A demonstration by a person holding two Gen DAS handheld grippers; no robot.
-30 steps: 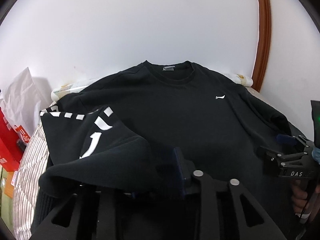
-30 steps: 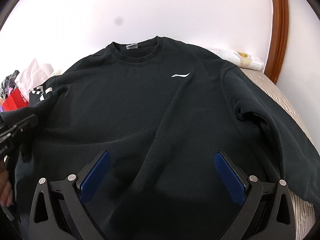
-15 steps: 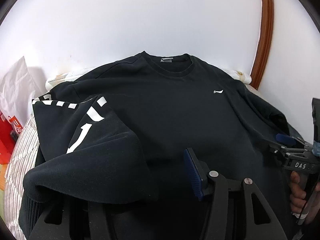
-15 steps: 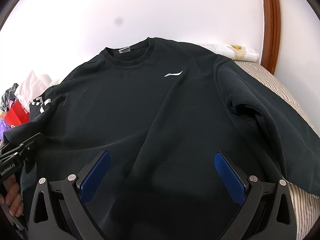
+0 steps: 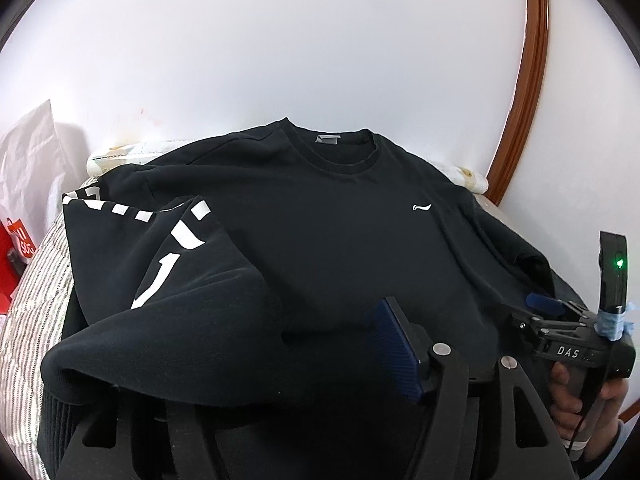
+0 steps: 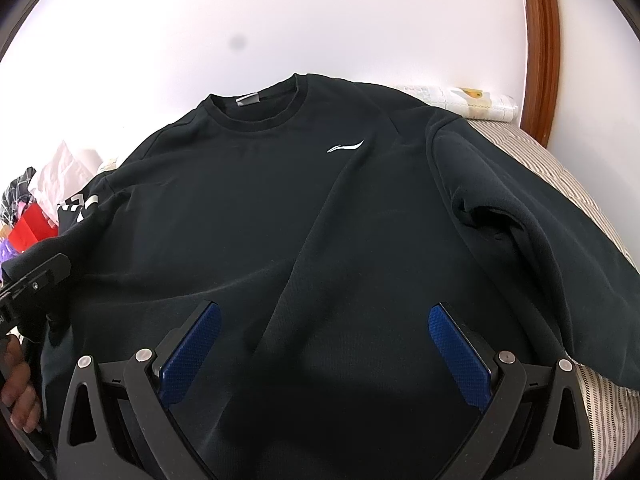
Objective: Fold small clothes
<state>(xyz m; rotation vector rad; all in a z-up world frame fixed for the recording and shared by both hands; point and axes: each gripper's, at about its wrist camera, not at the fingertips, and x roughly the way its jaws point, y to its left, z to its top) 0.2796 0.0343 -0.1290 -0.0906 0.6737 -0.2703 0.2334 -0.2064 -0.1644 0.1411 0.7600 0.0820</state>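
A black sweatshirt (image 5: 340, 232) lies face up on the bed, collar toward the wall. Its sleeve with white lettering (image 5: 172, 280) is folded in over the chest. The cuff drapes over my left gripper (image 5: 272, 360) and hides one finger. That gripper's jaws are opening, and its blue pad (image 5: 396, 352) stands clear of the cloth. My right gripper (image 6: 320, 340) hangs open over the sweatshirt's (image 6: 280, 208) lower body with nothing pinched. The other sleeve (image 6: 520, 220) lies spread to the right. A hand holds each gripper.
The bed has a striped cover (image 5: 32, 300) and meets a white wall. A red bag (image 5: 16, 248) and a white paper bag (image 5: 28, 168) stand at the left. A brown wooden frame (image 5: 520, 100) rises at the right. A patterned pillow edge (image 6: 472, 100) lies behind the collar.
My left gripper's jaws have spread apart, baring the blue pad, and the lettered sleeve now rests loose over one finger. The right gripper has stayed open and in place.
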